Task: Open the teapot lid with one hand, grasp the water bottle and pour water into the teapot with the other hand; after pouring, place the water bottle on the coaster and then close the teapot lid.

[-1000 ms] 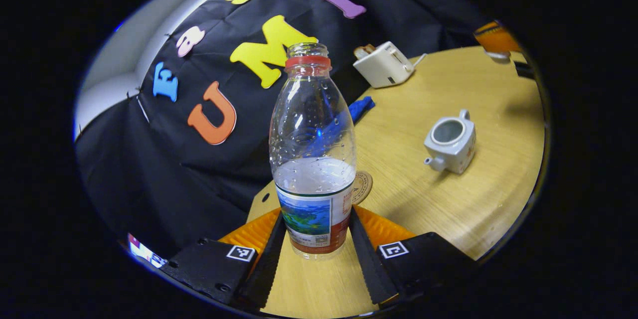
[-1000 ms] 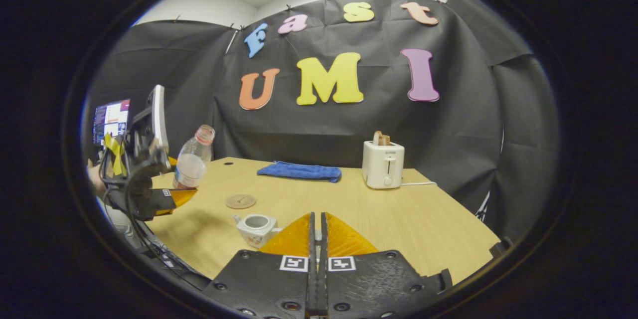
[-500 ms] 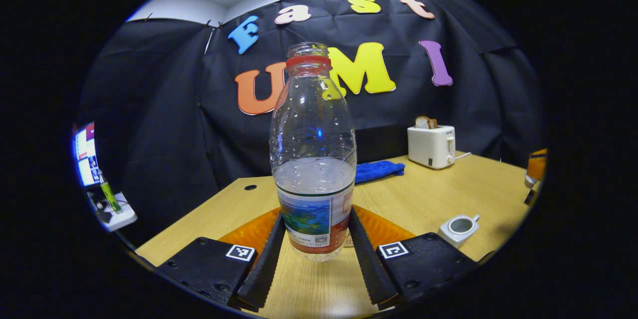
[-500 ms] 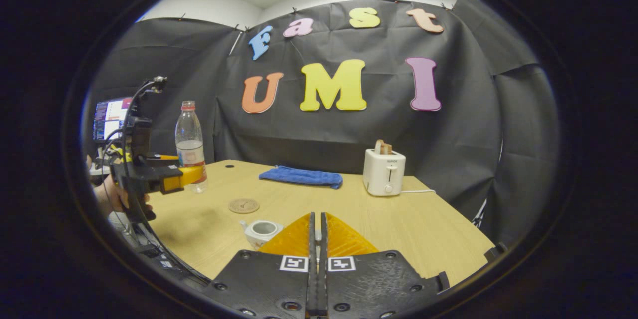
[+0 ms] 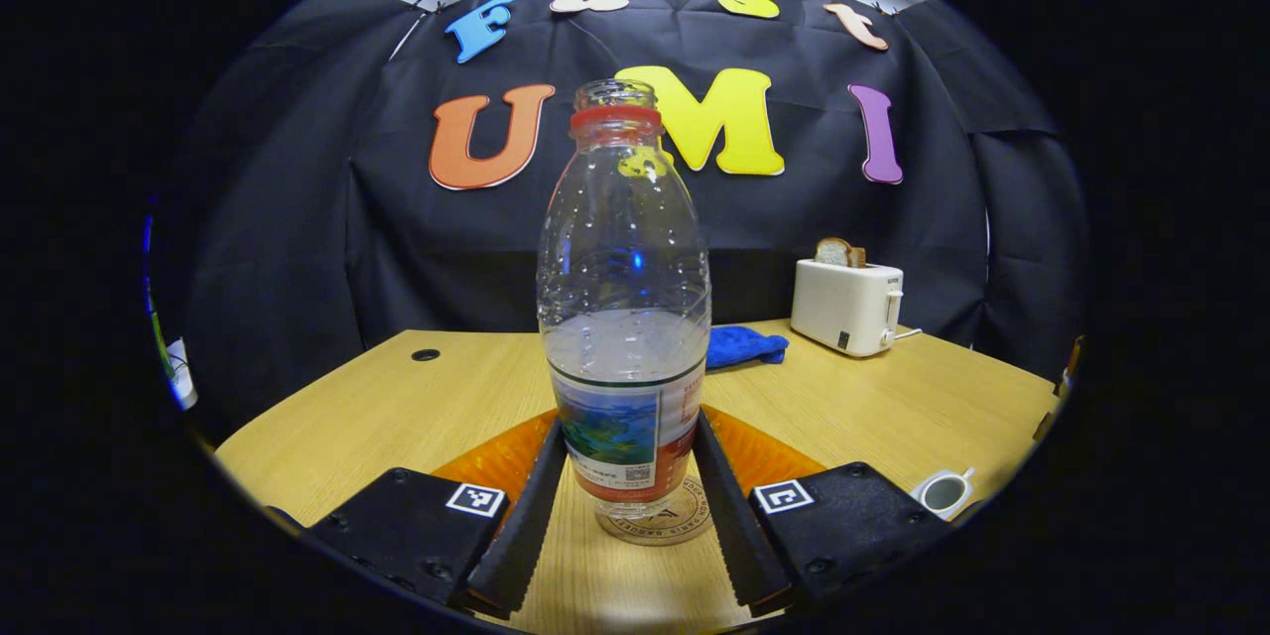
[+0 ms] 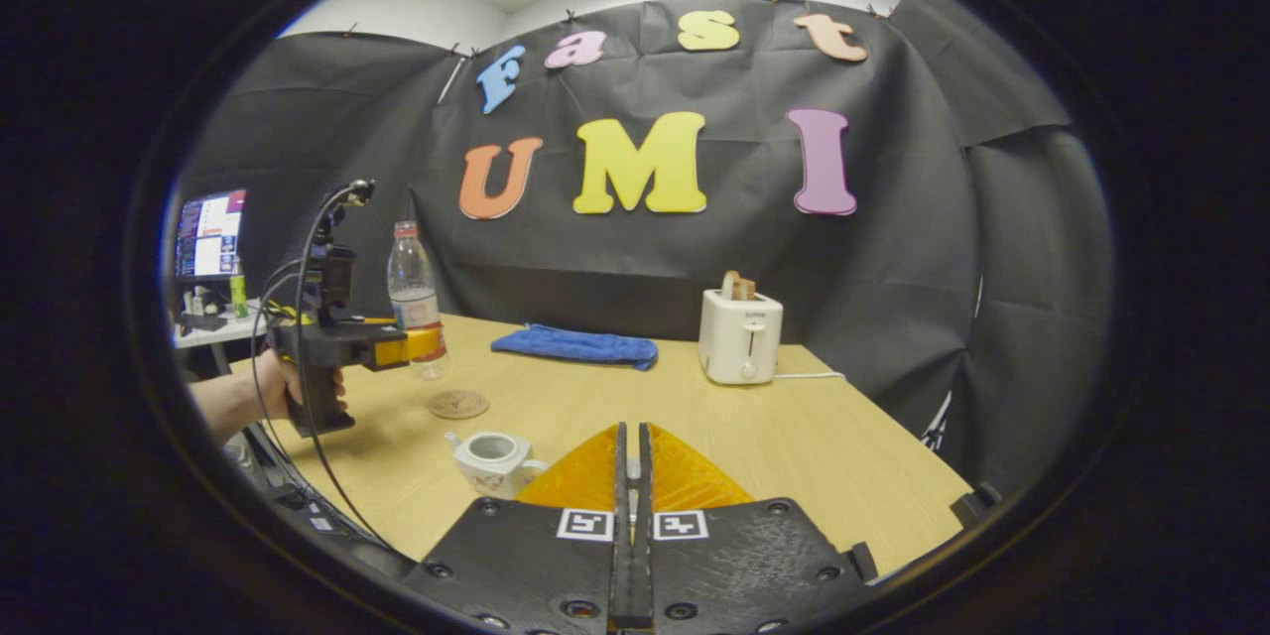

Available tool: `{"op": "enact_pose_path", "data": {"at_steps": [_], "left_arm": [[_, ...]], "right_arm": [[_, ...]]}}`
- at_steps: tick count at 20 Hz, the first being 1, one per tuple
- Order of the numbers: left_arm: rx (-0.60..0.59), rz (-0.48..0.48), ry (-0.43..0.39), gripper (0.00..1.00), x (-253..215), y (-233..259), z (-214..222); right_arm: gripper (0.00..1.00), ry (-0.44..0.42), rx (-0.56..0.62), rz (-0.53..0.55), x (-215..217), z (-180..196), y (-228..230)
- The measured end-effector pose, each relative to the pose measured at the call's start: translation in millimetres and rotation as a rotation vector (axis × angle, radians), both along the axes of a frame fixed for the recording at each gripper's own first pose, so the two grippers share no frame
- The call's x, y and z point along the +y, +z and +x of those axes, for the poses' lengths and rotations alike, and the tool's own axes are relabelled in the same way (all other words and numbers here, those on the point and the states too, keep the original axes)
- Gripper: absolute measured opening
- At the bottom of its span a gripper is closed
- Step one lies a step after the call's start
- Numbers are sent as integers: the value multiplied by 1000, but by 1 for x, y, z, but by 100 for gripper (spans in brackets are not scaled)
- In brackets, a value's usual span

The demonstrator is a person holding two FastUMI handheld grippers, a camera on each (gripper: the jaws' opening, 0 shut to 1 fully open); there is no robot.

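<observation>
A clear water bottle (image 5: 625, 317), uncapped and about a third full, stands upright in my left gripper (image 5: 627, 427), which is shut on its labelled lower part. A round coaster (image 5: 655, 521) lies right under the bottle's base; whether they touch I cannot tell. In the right gripper view the bottle (image 6: 412, 288) hangs just behind the coaster (image 6: 457, 404). The white teapot (image 6: 488, 456) sits lidless close in front of my right gripper (image 6: 632, 456). Its fingers are pressed together, with a small pale piece of the lid between the tips. The teapot (image 5: 943, 493) is at the lower right.
A white toaster (image 6: 739, 337) with bread stands at the back of the wooden table (image 6: 814, 446), a blue cloth (image 6: 575, 345) to its left. A person's hand (image 6: 288, 387) holds the left gripper's handle. A monitor (image 6: 208, 233) glows beyond the table's left edge.
The left gripper has swung the bottle from a tilt back to upright and carried it over the coaster. The right gripper has stayed shut and hardly moved.
</observation>
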State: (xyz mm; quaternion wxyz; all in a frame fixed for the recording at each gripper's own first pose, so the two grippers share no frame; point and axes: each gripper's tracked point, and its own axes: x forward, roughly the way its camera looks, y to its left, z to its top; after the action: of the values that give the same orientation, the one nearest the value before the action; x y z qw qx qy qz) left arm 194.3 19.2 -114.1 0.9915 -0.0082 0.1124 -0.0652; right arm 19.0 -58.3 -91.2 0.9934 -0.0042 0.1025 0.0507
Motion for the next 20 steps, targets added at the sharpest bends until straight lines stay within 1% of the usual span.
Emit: {"op": "enact_pose_path", "data": {"at_steps": [2,4,10,12,15,16,17,18,19,20], "left_arm": [[15,-9,-21,76,-8,-9,5],[27,0,-21,77,-9,-19,11],[90,-7,-42,79,-15,-41,5],[83,11,-43,80,-14,-41,7],[89,9,-51,81,-15,-41,4],[90,6,-54,86,-16,-41,4],[90,4,-56,88,-17,-42,4],[95,5,-54,96,-16,-43,4],[102,7,-52,99,-15,-43,4],[108,6,-51,100,-14,-44,2]], "right_arm": [[0,-7,14,-3,-4,2,-7],[0,-11,27,-1,-6,4,-13],[0,-3,47,3,-3,7,-23],[0,0,48,-1,-1,6,-23],[0,-1,44,-4,0,5,-21],[0,-1,44,-4,-1,5,-21],[0,-2,44,-4,-1,5,-21],[0,-3,44,-5,-1,4,-21],[0,-2,44,-3,0,4,-20],[0,1,43,-2,1,4,-20]]}}
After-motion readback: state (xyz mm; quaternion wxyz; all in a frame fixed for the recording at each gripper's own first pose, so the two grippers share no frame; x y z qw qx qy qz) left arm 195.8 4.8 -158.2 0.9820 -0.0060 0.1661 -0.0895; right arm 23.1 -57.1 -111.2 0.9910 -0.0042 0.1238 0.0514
